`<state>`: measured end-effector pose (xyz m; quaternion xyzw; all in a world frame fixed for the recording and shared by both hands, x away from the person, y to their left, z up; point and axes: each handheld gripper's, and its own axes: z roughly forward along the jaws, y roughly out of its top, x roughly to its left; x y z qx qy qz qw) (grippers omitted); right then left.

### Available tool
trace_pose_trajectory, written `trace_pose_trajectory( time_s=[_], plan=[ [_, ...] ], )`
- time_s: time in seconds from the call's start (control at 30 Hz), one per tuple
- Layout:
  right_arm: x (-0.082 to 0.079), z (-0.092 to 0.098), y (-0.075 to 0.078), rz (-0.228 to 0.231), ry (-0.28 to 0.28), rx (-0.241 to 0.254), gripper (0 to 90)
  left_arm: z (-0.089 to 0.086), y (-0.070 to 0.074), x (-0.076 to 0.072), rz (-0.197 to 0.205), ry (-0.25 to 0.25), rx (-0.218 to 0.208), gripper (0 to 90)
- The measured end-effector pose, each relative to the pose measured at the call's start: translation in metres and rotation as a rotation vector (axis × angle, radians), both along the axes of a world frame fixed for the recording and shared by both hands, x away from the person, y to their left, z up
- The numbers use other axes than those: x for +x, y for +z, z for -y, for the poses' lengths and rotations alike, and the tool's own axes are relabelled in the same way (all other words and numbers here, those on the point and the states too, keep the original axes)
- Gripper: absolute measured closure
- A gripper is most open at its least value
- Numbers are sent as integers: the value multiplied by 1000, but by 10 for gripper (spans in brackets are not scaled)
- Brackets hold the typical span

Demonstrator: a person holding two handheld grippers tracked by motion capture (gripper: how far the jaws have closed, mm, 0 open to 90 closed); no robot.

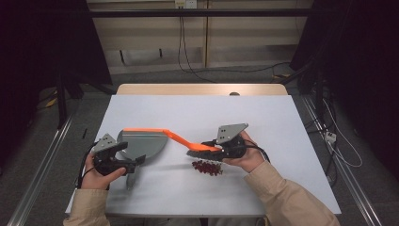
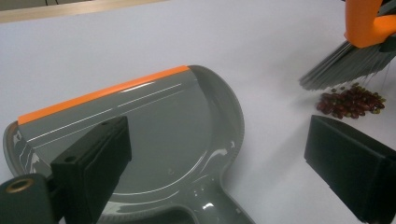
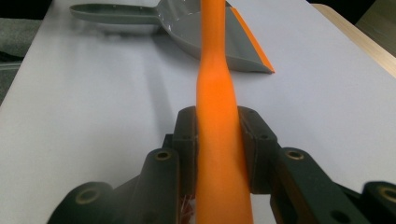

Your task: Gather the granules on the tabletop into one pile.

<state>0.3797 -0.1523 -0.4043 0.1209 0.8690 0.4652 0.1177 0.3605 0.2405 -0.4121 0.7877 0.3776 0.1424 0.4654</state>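
Sweeping brush (image 1: 195, 145) beside beans (image 1: 207, 167)

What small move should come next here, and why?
Probably the left gripper should close on the dustpan handle and turn its orange lip toward the beans. Its jaws stand open above the pan, holding nothing, and the lip faces away from the pile. The right gripper is already shut on the brush, whose bristles sit just beside the beans.
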Motion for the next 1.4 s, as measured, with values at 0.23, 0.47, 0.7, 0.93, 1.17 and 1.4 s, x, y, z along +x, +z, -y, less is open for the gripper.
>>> trace_pose_trajectory(
  time_s=[0.23,0.47,0.7,0.93,1.17,1.4],
  plan=[
    [3,8,0,-68,-153,27,716,1,-1,0,2,-4,-6,73],
    [-9,23,-4,-117,-436,71,716,2,2,-1,8,-11,-4,73],
    [-24,30,-5,-104,-615,53,716,3,3,-1,12,-17,-12,72],
    [-37,38,-6,-123,-747,75,716,3,5,-2,15,-21,-29,72],
    [-46,43,-5,-143,-836,85,716,5,6,-4,21,-37,-52,72],
    [-57,44,-6,-110,-939,89,716,5,8,-4,23,-39,-57,72]
  ],
)
